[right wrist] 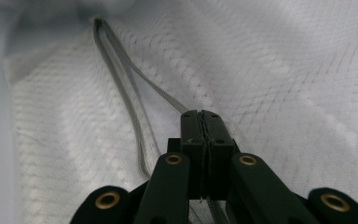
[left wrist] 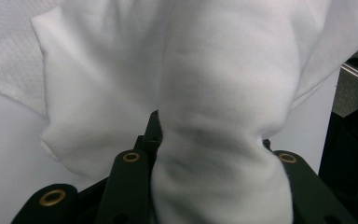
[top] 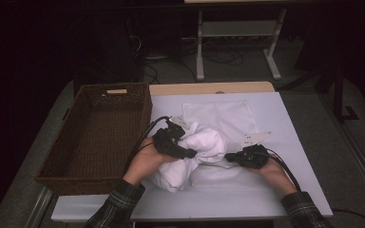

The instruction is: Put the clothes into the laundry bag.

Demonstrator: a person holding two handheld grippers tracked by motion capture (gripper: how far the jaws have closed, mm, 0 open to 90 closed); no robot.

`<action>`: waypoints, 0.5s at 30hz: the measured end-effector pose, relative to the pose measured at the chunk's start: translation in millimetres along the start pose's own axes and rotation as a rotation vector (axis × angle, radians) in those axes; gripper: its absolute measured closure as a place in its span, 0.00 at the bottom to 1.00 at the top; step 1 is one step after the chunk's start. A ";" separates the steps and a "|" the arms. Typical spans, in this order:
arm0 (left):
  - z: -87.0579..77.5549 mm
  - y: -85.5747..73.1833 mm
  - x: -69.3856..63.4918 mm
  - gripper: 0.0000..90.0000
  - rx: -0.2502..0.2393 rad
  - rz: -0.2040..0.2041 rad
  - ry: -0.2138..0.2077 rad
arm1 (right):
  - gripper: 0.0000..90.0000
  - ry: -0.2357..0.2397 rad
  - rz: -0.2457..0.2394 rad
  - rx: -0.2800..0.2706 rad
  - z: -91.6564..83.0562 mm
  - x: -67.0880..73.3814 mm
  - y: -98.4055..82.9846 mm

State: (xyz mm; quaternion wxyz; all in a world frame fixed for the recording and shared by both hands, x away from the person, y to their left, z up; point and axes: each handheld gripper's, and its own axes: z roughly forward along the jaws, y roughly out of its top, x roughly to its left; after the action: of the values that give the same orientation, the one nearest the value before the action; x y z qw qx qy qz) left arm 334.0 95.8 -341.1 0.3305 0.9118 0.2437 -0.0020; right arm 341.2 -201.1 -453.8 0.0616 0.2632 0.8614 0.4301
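At frame centre, the left gripper (top: 191, 153) clamps a bunched white garment (top: 197, 147) while the right gripper (right wrist: 200, 113) pinches the mesh bag's (right wrist: 270, 74) drawstring (right wrist: 121, 79), which could slip free if tugged.

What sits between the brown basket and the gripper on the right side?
In the high view, the left gripper clamped on a bunched white cloth lies between the wicker basket and the right gripper.

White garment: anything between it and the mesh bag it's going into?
Nothing visible. The left gripper clamps the bunched white garment right over the mesh bag, whose grey drawstring the right gripper pinches. Whether the mouth is open, I can't tell.
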 end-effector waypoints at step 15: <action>-4.4 -0.8 -12.1 0.70 0.028 0.030 0.007 | 0.98 -0.018 0.058 -0.083 17.5 -17.5 31.8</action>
State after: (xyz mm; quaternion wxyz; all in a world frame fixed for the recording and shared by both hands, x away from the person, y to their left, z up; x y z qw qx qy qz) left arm 322.3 93.6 -336.2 0.3168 0.9199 0.2310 0.0031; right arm 374.7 -181.9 -442.2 0.0680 0.2890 0.8342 0.4646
